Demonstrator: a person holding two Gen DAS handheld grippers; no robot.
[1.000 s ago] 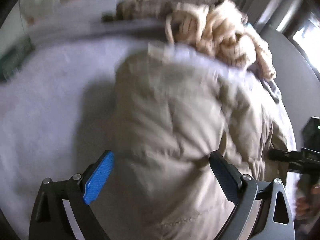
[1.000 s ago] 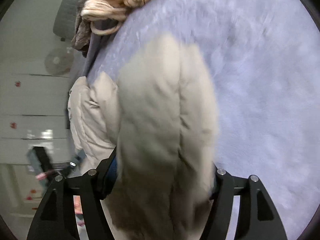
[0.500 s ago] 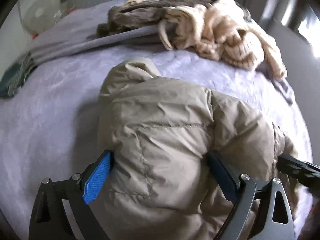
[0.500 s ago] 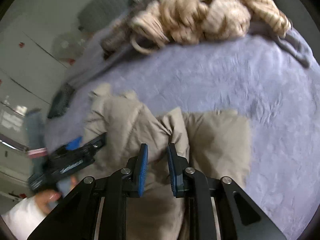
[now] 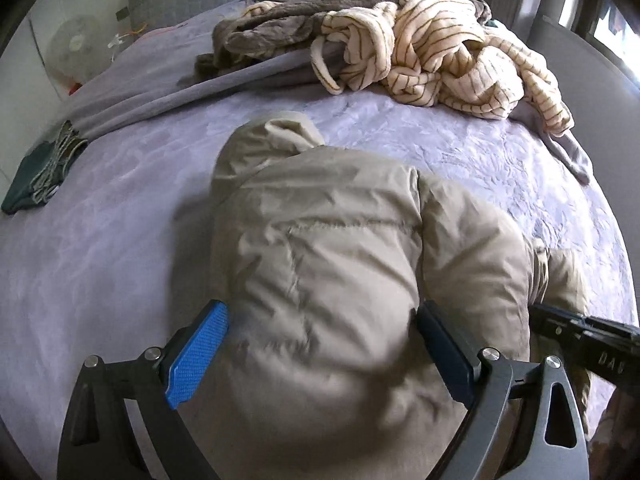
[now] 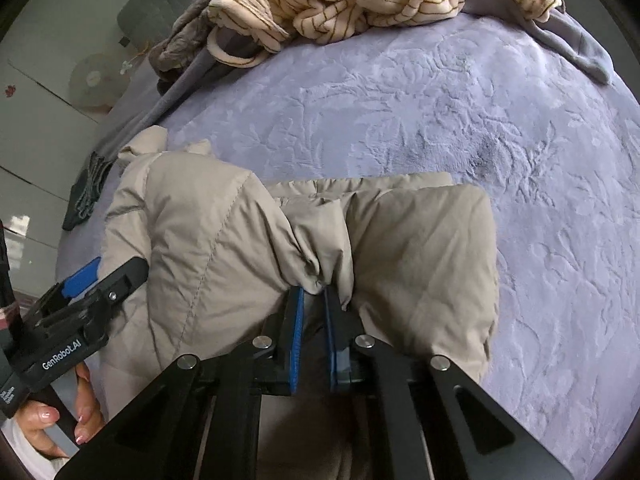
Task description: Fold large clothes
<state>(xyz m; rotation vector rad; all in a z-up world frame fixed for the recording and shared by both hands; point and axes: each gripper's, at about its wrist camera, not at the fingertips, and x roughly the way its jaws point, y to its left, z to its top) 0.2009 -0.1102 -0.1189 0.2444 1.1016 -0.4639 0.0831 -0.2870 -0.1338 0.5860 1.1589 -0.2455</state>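
A beige puffer jacket point(image 5: 340, 280) lay on the lavender bedspread point(image 6: 480, 120) near the bed's near edge, its hood point(image 5: 272, 136) pointing toward the headboard. The left gripper point(image 5: 324, 344) stood spread wide, its blue pad against one side of the padded body and its dark pad against the other, straddling the bulk more than clamping it. The right gripper point(image 6: 314, 300) was nearly pressed together, pinching a gathered fold of the jacket where a sleeve point(image 6: 420, 248) met the body. The sleeve appeared laid over or beside the torso toward the bed's right side.

The step in hand looked like bringing the sleeve inward across the body, an early stage of folding. Next, the pinched fabric would probably need carrying across and laying flat, with the left gripper steadying the body; puffy fill tends to spring back, so pressing down after release seems wise.

On the left gripper's body in the right wrist view, white lettering read "GenRobot.AI" point(image 6: 62, 354). The right gripper's arm in the left wrist view bore characters that looked like "DAS" point(image 5: 610, 362), though they were too blurred to be sure.

A striped fleece robe point(image 5: 432, 44) and a brown blanket point(image 5: 304, 8) were heaped toward the headboard, and a dark green garment point(image 5: 36, 168) lay at the bed's left edge.
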